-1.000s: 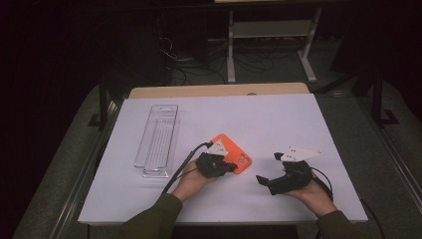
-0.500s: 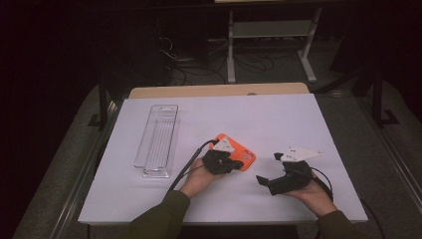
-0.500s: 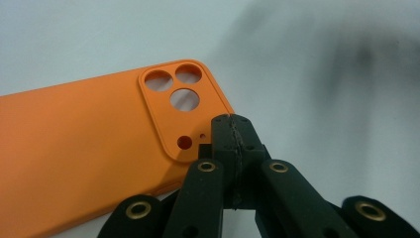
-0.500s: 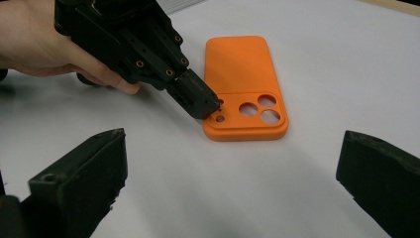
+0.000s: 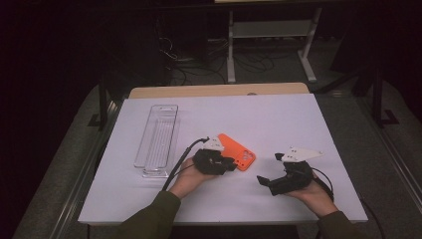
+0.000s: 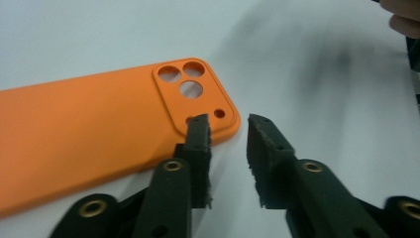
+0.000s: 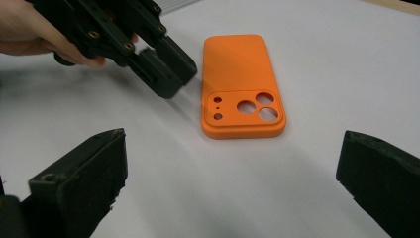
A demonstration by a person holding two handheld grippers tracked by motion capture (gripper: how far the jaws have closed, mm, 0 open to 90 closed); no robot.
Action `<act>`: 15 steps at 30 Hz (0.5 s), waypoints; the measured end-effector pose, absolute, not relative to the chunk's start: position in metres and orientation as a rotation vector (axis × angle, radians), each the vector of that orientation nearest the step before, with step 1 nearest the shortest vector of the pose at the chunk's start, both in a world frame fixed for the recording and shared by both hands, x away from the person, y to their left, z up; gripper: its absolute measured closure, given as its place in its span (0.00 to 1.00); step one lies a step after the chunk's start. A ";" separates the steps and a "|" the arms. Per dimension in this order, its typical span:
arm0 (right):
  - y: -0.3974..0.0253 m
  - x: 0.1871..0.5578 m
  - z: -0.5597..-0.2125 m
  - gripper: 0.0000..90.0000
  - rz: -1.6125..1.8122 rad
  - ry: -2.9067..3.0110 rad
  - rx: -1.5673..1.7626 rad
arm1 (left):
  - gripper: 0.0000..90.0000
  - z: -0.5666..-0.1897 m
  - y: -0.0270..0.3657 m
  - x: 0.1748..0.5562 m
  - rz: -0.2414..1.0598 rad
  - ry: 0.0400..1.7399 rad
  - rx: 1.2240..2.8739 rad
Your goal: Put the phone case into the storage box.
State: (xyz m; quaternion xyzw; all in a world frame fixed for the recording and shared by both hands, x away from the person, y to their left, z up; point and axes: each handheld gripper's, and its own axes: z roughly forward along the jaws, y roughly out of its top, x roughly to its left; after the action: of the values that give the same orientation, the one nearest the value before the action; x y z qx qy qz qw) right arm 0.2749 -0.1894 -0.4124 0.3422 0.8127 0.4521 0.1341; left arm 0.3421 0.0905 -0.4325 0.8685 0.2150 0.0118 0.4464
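Two grippers near bench front edge. Orange phone case (image 5: 238, 153) flat, mid-bench, camera corner toward left gripper (image 6: 228, 130), jaws slightly parted, empty, likely lining up corner pinch. Right gripper (image 7: 233, 163) wide open, empty, apart.

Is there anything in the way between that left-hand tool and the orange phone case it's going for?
Nothing visible is. The left tool is open right at the camera-hole corner of the orange phone case, which lies flat on the white table. The clear tray sits off to the side, apart from both.
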 end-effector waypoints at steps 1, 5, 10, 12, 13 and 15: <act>-0.189 0.275 -0.413 0.00 1.311 2.354 0.994 | 0.72 -0.430 0.097 0.339 0.012 0.547 2.138; -0.188 0.274 -0.413 0.00 1.309 2.358 1.001 | 0.62 -0.426 0.107 0.333 0.006 0.545 2.125; -0.188 0.275 -0.413 0.00 1.307 2.360 0.993 | 0.51 -0.423 0.116 0.325 0.011 0.560 2.101; -0.188 0.275 -0.413 0.00 1.306 2.360 0.992 | 0.43 -0.422 0.121 0.321 0.024 0.556 2.094; -0.188 0.274 -0.413 0.00 1.305 2.361 0.992 | 0.39 -0.421 0.126 0.316 0.031 0.552 2.083; -0.188 0.275 -0.413 0.00 1.303 2.360 0.988 | 0.34 -0.421 0.131 0.313 0.038 0.540 2.088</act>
State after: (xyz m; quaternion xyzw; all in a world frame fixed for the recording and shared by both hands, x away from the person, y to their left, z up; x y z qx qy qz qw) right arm 0.2745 -0.1876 -0.4134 0.3408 0.8145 0.4497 0.1347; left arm 0.3127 0.1306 -0.4206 0.8530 0.2207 0.0154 0.4727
